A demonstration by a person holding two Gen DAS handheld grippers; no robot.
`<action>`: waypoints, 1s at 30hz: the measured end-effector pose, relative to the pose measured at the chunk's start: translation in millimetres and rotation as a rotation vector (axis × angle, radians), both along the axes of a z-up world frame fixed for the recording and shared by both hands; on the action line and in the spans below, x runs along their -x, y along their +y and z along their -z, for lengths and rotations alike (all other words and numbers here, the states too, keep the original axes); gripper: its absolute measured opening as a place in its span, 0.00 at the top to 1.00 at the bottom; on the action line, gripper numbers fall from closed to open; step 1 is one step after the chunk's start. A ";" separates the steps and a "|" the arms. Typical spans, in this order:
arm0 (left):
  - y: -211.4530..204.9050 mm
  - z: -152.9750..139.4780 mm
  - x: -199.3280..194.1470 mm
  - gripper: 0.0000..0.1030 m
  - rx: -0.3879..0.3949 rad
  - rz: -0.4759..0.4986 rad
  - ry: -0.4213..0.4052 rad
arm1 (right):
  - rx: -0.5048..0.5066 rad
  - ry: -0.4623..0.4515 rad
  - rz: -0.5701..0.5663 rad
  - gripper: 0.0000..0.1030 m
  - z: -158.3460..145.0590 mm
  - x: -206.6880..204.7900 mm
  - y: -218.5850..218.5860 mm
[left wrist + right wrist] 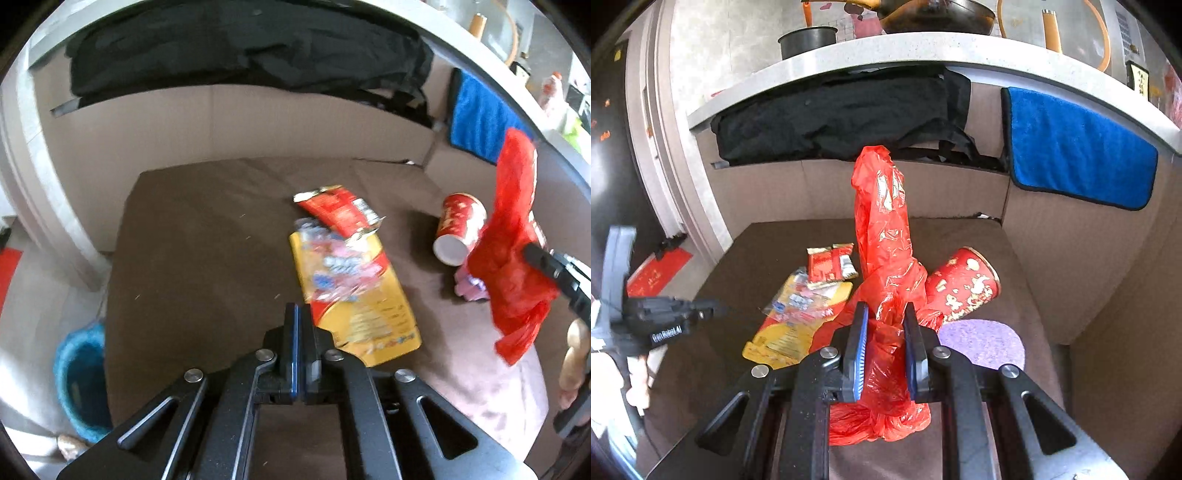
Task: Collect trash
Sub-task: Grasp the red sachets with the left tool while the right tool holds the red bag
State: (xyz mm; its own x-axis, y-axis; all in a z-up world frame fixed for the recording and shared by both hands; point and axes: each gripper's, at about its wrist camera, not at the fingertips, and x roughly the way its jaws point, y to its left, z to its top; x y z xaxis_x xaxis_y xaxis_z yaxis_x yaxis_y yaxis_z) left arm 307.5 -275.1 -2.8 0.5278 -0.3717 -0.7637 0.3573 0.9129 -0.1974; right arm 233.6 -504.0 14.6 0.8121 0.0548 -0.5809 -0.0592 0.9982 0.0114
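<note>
On brown cushion point(192, 258), light crinkly yellow wrapper point(369, 314) best pinched at near edge; left claw point(298, 314) shut, apparently empty; right claw point(884, 317) clamping limp red bag point(882, 240).

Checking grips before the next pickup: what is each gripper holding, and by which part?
The right gripper clamps the red plastic bag at its bunched middle. The left gripper is shut; whether it pinches the clear wrapper cannot be told.

Red plastic bag point(886, 258) upright; wrappers point(798, 314), tipped red cup point(964, 288) on cushion.
</note>
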 end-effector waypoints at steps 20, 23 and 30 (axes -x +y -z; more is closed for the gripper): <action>-113.1 44.2 -138.4 0.24 -0.135 -0.311 0.183 | -0.032 -0.007 0.009 0.85 24.4 -22.7 -22.7; -113.0 43.8 -130.3 0.29 -0.149 -0.310 0.139 | -0.040 -0.013 0.019 0.85 25.0 -20.1 -23.0; -84.1 38.5 -95.5 0.76 -0.056 -0.200 0.108 | -0.054 -0.008 0.027 0.85 19.3 -13.1 -17.7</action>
